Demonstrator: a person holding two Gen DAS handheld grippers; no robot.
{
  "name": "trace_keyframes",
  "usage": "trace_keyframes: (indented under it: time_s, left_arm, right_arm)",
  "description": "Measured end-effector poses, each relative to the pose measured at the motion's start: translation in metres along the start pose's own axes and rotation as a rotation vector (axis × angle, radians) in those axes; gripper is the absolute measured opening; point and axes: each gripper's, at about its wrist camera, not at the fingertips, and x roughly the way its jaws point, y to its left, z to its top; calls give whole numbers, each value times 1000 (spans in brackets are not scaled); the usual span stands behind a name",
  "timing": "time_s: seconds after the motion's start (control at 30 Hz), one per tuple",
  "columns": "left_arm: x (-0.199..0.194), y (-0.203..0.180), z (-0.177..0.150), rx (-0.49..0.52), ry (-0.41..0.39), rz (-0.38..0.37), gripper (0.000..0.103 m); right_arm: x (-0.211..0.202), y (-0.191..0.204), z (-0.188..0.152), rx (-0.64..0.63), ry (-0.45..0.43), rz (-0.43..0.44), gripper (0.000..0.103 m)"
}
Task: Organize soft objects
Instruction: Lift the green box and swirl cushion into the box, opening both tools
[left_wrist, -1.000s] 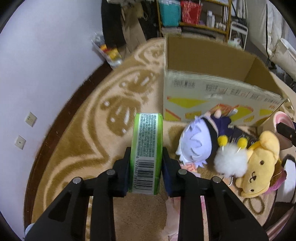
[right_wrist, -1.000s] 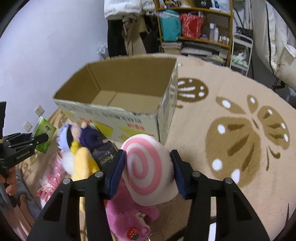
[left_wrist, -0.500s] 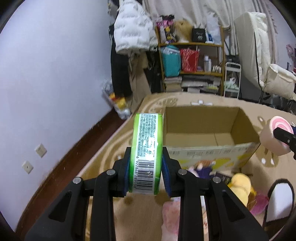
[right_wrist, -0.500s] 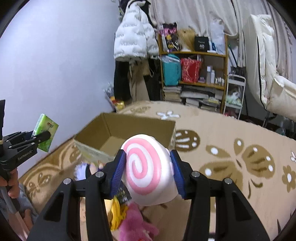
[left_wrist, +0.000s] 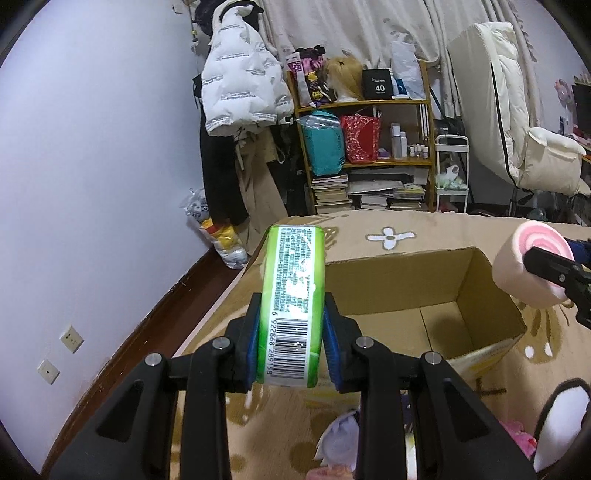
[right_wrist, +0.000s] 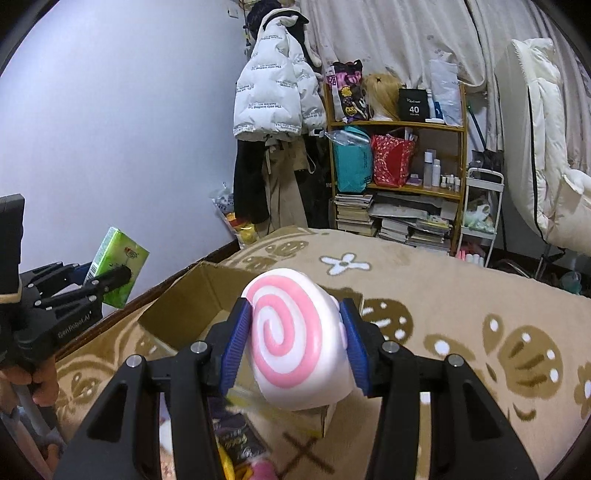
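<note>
Both tools rose w/ their loads. Left tool (left_wrist: 291, 347) stayed clamped on green tissue pack (left_wrist: 293, 295), right tool (right_wrist: 293, 343) on pink-swirl plush (right_wrist: 295, 339), both now above open cardboard box (left_wrist: 484, 291) at frame centre (drop-in probably next).

"40" on black box (left_wrist: 381, 84)

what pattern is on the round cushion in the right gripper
A pink spiral on white, on the round cushion; clearest in the right wrist view.
</note>
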Motion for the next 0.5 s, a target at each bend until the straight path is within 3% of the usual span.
trace_keyframes:
  time_s: [0.23,0.5]
  left_arm:
    - [23,-12,14,11,11,-45,28]
    - [52,-15,12,-16,98,-116,29]
  right_arm:
    - [25,-3,14,-35,-9,36,52]
    - [52,-3,10,-32,31,69,52]
